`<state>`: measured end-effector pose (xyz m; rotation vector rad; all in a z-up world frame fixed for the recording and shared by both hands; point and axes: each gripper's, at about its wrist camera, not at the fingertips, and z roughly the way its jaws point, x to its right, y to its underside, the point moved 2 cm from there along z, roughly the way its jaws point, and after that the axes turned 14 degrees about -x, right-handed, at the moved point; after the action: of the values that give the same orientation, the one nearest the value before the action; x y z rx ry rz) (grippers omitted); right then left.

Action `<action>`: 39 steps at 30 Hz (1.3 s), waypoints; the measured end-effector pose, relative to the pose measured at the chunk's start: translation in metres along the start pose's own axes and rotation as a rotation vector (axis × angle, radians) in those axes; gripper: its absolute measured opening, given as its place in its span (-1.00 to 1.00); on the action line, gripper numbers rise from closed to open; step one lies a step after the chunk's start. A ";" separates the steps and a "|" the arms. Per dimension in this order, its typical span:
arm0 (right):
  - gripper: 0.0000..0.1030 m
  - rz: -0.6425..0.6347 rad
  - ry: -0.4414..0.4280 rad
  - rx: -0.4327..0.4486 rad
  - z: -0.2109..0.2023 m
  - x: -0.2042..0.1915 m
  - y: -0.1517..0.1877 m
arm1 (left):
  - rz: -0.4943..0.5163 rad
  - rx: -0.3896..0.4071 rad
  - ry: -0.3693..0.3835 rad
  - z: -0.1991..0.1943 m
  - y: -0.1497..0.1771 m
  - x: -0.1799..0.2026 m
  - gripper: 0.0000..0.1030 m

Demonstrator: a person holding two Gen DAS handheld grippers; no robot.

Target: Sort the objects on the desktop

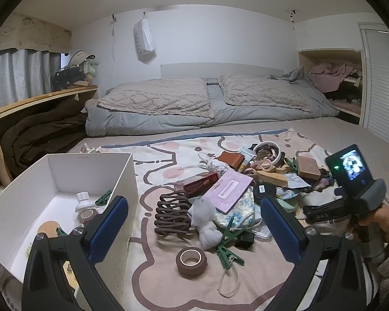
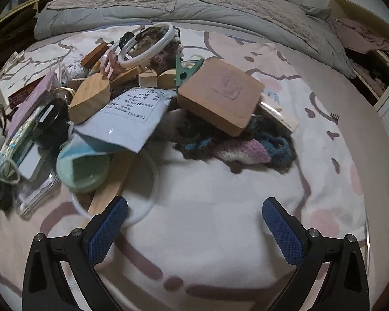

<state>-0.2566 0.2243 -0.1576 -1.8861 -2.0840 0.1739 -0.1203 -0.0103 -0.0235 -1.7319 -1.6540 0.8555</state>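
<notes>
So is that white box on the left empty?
No. The white box already holds a clear bottle, a green clip and a wooden piece.

Bare printed blanket [image 2: 207, 220] lies open ahead of the right gripper [image 2: 194, 220] — nothing between its spread fingers. Beyond, the knitted scrunchies [image 2: 246, 145] and tilted wooden box [image 2: 220, 98] block the way; a white ring [image 2: 147, 197] and wooden stick [image 2: 114, 181] crowd the left side. Ahead of the left gripper [image 1: 194, 220], the brown hair claw [image 1: 172, 213], tape roll [image 1: 191, 258] and green clips [image 1: 229, 248] clutter the gap — the white box [image 1: 64, 181] walls its left.
</notes>
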 end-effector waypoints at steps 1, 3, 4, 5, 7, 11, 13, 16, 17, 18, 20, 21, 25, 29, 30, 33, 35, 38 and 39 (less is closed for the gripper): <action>1.00 -0.003 0.005 -0.004 0.004 -0.002 -0.003 | 0.002 -0.001 -0.001 0.000 0.000 0.001 0.99; 1.00 0.006 0.010 -0.022 0.009 -0.002 -0.006 | 0.007 0.000 -0.003 0.000 0.000 0.001 0.99; 1.00 0.011 -0.001 -0.025 0.007 0.001 -0.005 | 0.009 0.000 -0.004 0.000 0.000 0.002 0.99; 1.00 0.012 -0.002 -0.032 0.007 0.002 -0.003 | 0.009 0.000 -0.004 0.000 0.001 0.001 0.99; 1.00 0.011 -0.005 -0.047 0.006 0.005 0.003 | 0.007 -0.002 0.000 0.000 0.000 0.001 0.99; 1.00 -0.009 -0.005 -0.065 0.003 0.011 0.019 | 0.004 0.000 0.006 -0.001 0.001 0.000 0.99; 1.00 -0.018 -0.009 -0.072 0.000 0.015 0.029 | 0.005 0.001 0.007 -0.002 0.001 0.000 0.99; 1.00 -0.029 -0.036 -0.081 -0.004 0.021 0.045 | 0.011 -0.001 0.011 -0.001 0.001 0.002 0.99; 1.00 -0.034 -0.045 -0.081 -0.005 0.022 0.050 | 0.012 -0.001 0.012 -0.001 0.001 0.002 0.99; 1.00 -0.041 -0.050 -0.081 -0.006 0.022 0.054 | 0.014 -0.002 0.013 -0.001 0.001 0.003 0.99; 1.00 -0.058 -0.047 -0.077 -0.009 0.022 0.061 | 0.017 -0.001 0.013 -0.002 0.001 0.004 0.99; 1.00 -0.066 -0.046 -0.076 -0.011 0.022 0.064 | 0.017 -0.002 0.014 -0.002 0.001 0.004 0.99; 1.00 -0.105 -0.047 -0.062 -0.017 0.022 0.076 | 0.022 -0.005 0.017 -0.002 0.001 0.006 0.99; 1.00 -0.129 -0.055 -0.054 -0.023 0.023 0.088 | 0.028 -0.007 0.025 -0.002 0.002 0.008 0.99; 1.00 -0.132 -0.056 -0.053 -0.024 0.023 0.090 | 0.030 -0.009 0.027 -0.001 0.002 0.008 0.99; 1.00 -0.137 -0.057 -0.046 -0.028 0.026 0.098 | 0.033 -0.019 0.042 0.000 0.003 0.011 0.99; 1.00 -0.138 -0.061 -0.041 -0.031 0.028 0.102 | 0.033 -0.029 0.061 0.002 0.004 0.013 0.99; 1.00 -0.136 -0.074 -0.041 -0.034 0.030 0.108 | 0.038 -0.042 0.082 0.004 0.005 0.017 0.99; 1.00 -0.138 -0.073 -0.041 -0.036 0.030 0.110 | 0.043 -0.044 0.087 0.004 0.005 0.019 0.99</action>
<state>-0.1433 0.2621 -0.1529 -1.7757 -2.2739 0.1703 -0.1199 0.0083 -0.0309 -1.8144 -1.5953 0.7571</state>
